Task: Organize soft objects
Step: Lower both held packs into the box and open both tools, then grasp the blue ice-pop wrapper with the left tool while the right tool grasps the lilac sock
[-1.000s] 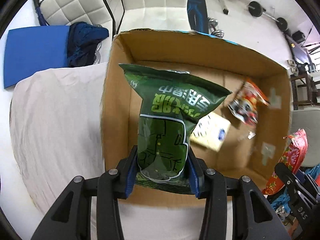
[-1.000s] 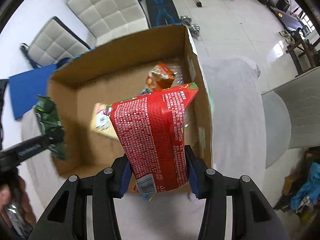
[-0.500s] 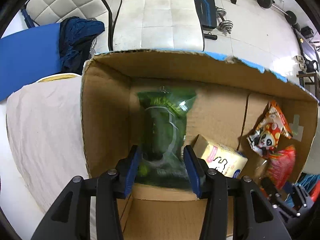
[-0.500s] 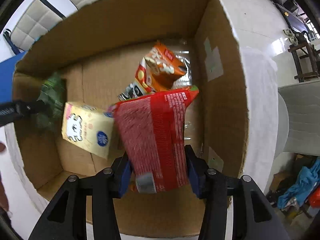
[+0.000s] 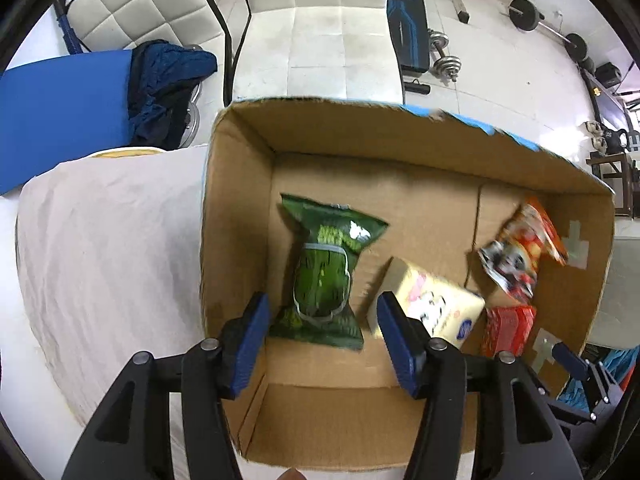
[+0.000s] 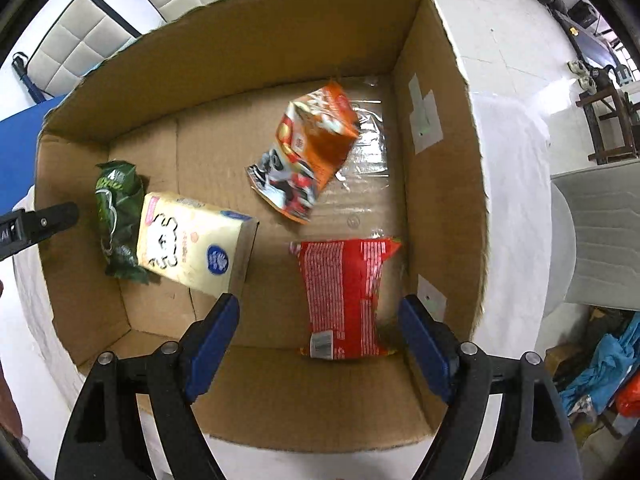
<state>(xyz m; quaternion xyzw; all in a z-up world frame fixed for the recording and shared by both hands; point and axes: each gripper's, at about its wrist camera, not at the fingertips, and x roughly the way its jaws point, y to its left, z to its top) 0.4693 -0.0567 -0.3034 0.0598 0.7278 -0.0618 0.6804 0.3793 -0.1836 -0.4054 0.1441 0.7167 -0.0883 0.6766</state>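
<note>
Snack packs lie loose on the floor of the cardboard box (image 6: 440, 184). Left gripper (image 5: 320, 330) has just been opening; the green bag (image 5: 326, 270) sits below its parted jaws, seemingly untouched. Right gripper (image 6: 318, 330) has also just been opening, now wide, above the red packet (image 6: 344, 296). 2 others, a yellow pack (image 6: 192, 244) and an orange bag (image 6: 308, 152), lie between.

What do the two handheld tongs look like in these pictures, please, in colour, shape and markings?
Both look alike. The left tongs and right tongs have matte black, angular arms with triangular cut-outs and round silver pivot screws. Each finger ends in a flat blue pad. The right wrist view shows white lettering on the left tongs' black arm, too cropped to read. No cables or sleeves show.
</note>
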